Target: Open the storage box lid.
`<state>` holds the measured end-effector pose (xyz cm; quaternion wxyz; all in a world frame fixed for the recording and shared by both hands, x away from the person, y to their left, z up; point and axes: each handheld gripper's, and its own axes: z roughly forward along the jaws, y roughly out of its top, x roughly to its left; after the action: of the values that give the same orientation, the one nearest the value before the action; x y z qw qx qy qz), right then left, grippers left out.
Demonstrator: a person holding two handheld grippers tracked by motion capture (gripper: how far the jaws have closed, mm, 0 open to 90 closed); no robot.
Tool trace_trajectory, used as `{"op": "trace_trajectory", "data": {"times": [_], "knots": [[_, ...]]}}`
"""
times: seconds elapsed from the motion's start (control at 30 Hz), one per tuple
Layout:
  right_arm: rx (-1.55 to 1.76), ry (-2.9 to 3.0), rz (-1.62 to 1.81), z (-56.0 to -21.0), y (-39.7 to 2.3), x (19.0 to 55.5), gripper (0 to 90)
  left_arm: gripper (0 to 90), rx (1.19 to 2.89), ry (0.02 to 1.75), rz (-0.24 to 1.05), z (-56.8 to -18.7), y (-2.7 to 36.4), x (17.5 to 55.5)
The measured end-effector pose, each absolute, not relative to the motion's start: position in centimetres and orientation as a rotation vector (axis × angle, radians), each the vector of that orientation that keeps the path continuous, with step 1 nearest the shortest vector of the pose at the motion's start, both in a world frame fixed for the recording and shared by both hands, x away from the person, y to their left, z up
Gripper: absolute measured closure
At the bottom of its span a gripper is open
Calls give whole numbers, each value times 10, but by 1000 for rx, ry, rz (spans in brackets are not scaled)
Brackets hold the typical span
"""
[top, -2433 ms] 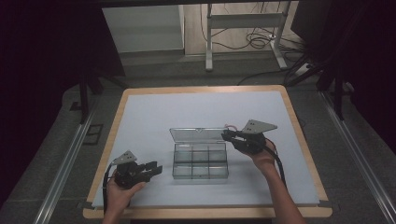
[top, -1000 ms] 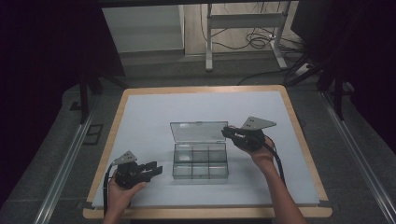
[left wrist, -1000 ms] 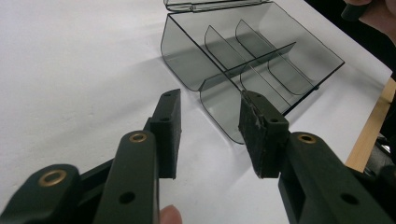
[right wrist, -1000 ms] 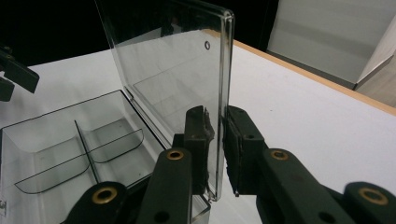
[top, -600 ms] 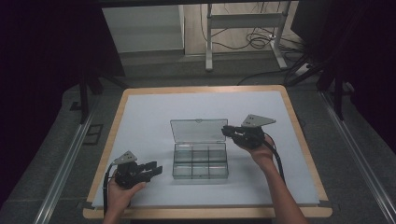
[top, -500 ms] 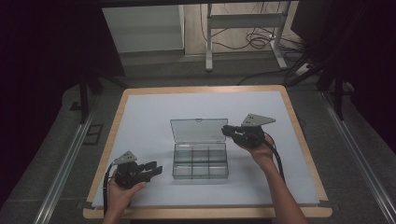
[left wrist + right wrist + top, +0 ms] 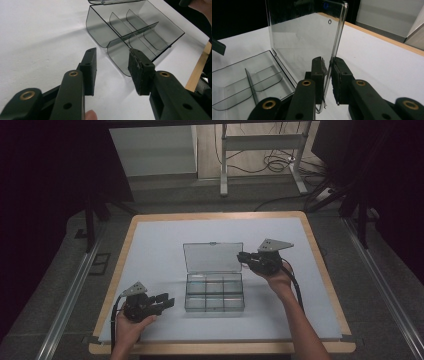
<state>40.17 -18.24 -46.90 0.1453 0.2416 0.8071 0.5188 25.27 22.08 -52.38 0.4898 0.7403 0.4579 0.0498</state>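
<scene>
The right claw [image 7: 329,75] is clamped on the clear lid [image 7: 302,37], whose glare blurs its edge. The left claw [image 7: 112,72] stands apart at eight o'clock from the box [image 7: 214,292] on the white desk [image 7: 150,250], with dark floor around it.

A white-topped table [image 7: 165,245] with a pale wooden rim stands on a grey floor [image 7: 65,295]. Metal rails [image 7: 70,292] run along the floor on both sides. Beyond it, a white desk frame [image 7: 260,142] stands over tangled cables [image 7: 277,165], and the surroundings are dark.
</scene>
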Motion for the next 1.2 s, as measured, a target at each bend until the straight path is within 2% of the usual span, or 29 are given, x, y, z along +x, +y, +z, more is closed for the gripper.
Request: {"op": "trace_trajectory", "data": {"times": [1.2], "knots": [[818, 2374, 1499, -476, -182, 428, 747, 596, 1795, 1119, 119, -525, 222, 253]]}}
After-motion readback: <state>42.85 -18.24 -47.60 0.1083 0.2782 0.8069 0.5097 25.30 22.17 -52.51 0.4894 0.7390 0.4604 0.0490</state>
